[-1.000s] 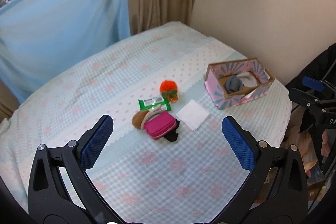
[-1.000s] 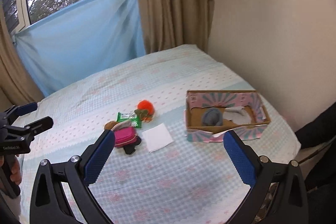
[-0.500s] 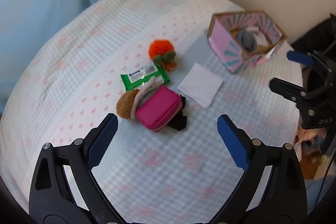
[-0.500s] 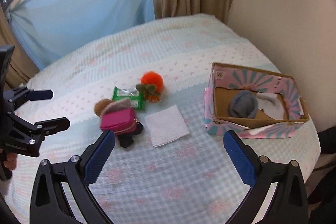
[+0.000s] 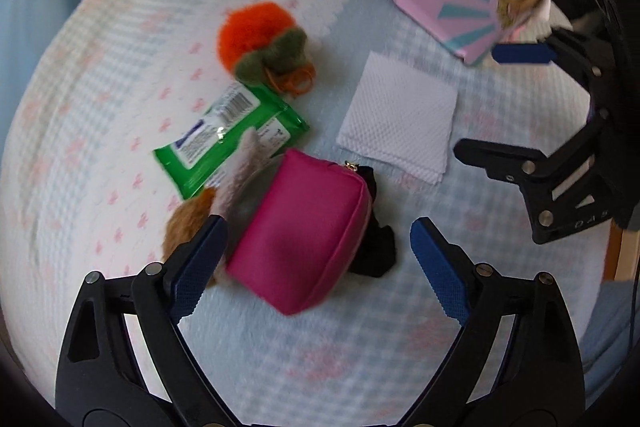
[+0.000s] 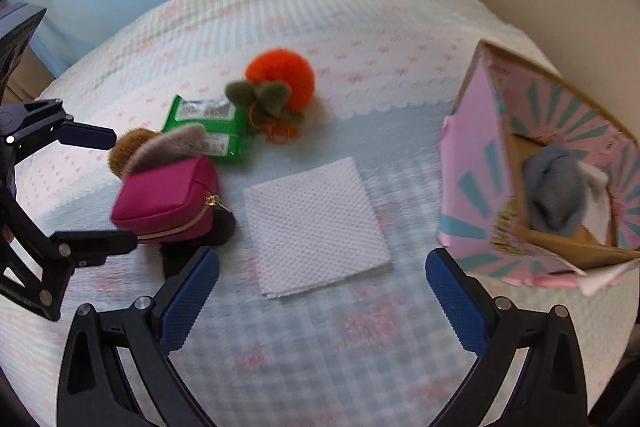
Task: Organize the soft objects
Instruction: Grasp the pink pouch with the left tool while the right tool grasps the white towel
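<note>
Right wrist view: grey item (image 6: 556,195) already in box (image 6: 472,187); pouch (image 6: 168,203), napkin (image 6: 316,223), pompom (image 6: 280,79) remain on bed (image 6: 320,347); both grippers wide, empty.

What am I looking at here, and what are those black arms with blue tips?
They are two handheld grippers a person carries, each with a camera looking along its blue fingers. One picture is from the left gripper, the other from the right gripper. Both have open jaws and hold nothing. On the bedspread lie a pink pouch, a green wipes pack, an orange pompom, a white napkin, a brown furry thing and something black. The pink box already holds a grey sock.
</note>
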A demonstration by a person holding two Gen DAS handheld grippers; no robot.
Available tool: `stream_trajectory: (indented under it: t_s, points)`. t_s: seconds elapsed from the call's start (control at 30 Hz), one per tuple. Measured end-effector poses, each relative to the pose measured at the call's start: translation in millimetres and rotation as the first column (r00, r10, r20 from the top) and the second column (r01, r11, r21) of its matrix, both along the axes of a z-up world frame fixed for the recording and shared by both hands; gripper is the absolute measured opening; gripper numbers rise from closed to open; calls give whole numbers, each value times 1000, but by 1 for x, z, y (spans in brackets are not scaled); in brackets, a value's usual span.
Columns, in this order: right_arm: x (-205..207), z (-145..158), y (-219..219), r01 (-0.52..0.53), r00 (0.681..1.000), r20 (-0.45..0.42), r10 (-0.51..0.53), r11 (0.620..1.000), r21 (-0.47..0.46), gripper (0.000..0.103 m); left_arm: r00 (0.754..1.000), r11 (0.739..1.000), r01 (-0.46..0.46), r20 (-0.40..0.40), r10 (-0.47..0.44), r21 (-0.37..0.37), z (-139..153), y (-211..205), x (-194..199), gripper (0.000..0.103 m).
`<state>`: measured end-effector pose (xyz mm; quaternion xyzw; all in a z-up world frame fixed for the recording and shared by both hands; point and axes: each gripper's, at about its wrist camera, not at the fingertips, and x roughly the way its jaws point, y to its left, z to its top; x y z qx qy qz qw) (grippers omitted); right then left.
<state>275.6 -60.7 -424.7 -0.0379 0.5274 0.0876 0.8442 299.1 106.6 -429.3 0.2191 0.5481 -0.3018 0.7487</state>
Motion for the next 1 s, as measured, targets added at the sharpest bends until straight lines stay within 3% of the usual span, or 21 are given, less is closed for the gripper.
stream_trajectory:
  t_s: [0.37,0.53,0.57,0.63,0.67,0.83,1.0]
  points:
    - [24,-50,2,-76,996,-50,72,994,-75,103,993,993,113,-49,-110,47,-46,-13,14,92]
    - [27,-61,5,-110,991,-81,105,992,-56,103,992,997,80,-101,-81,-11,-48,-9,30,91]
    - [28,-63,6,-113,991,-82,109,992,-53,103,991,997,81,-108,-82,-21,-47,-8,33,88]
    - [29,-64,6,-116,990,-82,113,993,-37,102,986,996,76,-148,-81,-39,-48,-7,38,72]
    - [30,-64,6,-119,990,-82,116,992,-33,101,983,997,65,-169,-72,-46,-50,-6,41,72]
    - [26,-61,15,-164,984,-71,161,986,-36,84,980,998,38,-193,-47,-53,-53,-6,50,66]
    - [18,-55,25,-209,976,-73,207,978,-22,49,983,999,24,-180,-33,-49,-50,-8,45,56]
